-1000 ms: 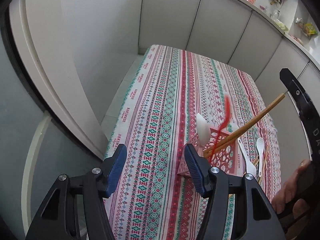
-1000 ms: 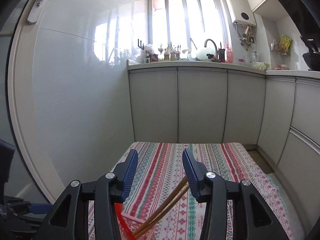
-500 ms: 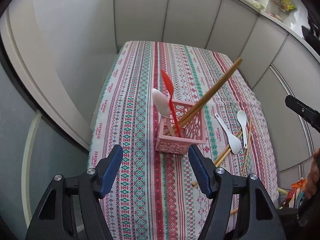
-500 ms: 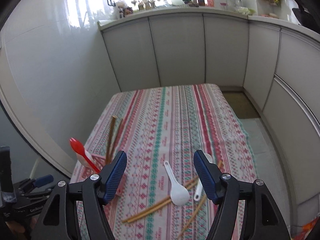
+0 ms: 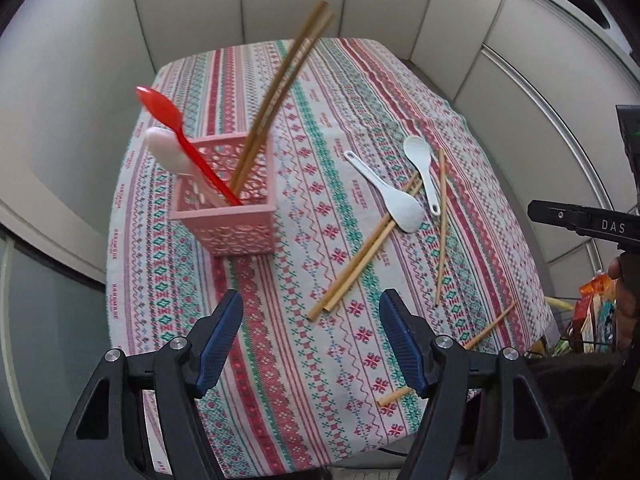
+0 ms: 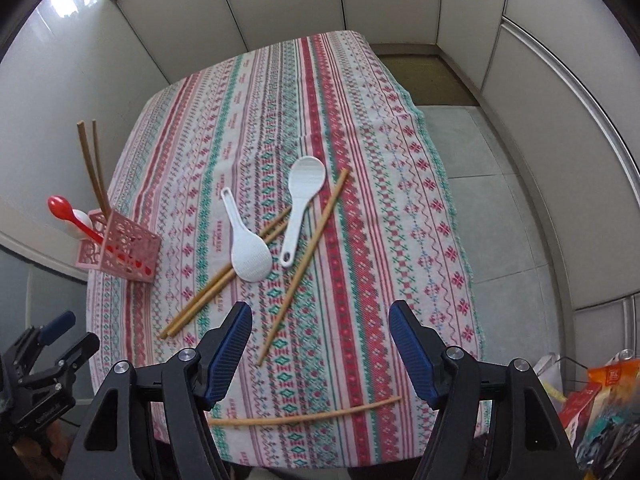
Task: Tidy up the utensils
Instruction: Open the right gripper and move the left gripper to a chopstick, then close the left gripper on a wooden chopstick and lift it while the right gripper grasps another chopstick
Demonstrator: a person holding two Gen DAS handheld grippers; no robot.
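Observation:
A pink lattice basket [image 5: 228,220] [image 6: 124,248] stands on the striped tablecloth [image 5: 320,120]. It holds a red spoon [image 5: 160,108], a white spoon [image 5: 164,148] and a pair of chopsticks [image 5: 288,64]. Two white rice spoons [image 6: 248,252] [image 6: 304,184] lie on the cloth among loose chopsticks: a pair [image 6: 216,288], a single one [image 6: 308,256] and another [image 6: 304,416] by the front edge. My left gripper [image 5: 310,308] hovers open above the near end of the pair. My right gripper [image 6: 320,312] is open above the single chopstick's near end, holding nothing.
White cabinet doors ring the table on the far and right sides. Tiled floor [image 6: 500,208] lies to the right of the table. Colourful snack bags [image 6: 600,396] sit low at the right, past the table's corner.
The right gripper has widened and left the chopstick pair leaning in the basket. Both grippers have tipped downward and swung right, over the loose utensils.

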